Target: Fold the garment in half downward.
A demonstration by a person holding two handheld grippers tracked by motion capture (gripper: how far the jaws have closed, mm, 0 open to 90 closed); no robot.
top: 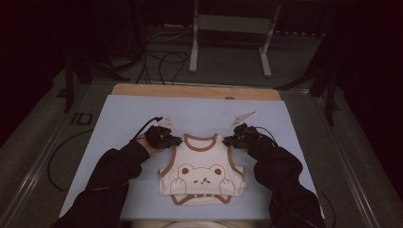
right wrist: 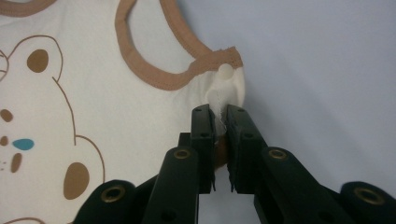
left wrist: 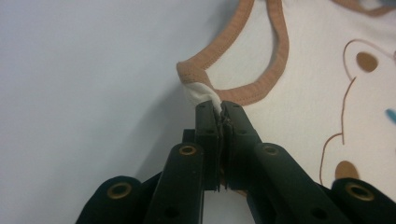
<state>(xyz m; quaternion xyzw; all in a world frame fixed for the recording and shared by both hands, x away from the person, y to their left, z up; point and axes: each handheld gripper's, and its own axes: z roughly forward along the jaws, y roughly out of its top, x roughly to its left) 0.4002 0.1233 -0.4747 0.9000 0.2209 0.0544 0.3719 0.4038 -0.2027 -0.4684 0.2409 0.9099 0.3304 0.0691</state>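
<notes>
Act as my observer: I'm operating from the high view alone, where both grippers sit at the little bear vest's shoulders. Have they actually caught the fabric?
Observer: Yes on the left. The left gripper has its jaws closed on a pinch of cream cloth at the shoulder strap of the vest, just below the brown trim.
Operator: And the right?
Observer: The right gripper also pinches a fold of cream cloth between its jaws, below the brown trim at the strap's end.
Operator: Is the vest lifted off the mat?
Observer: Around each pinch the cloth is bunched up, but the printed bear beside the right gripper looks flat on the blue mat.
</notes>
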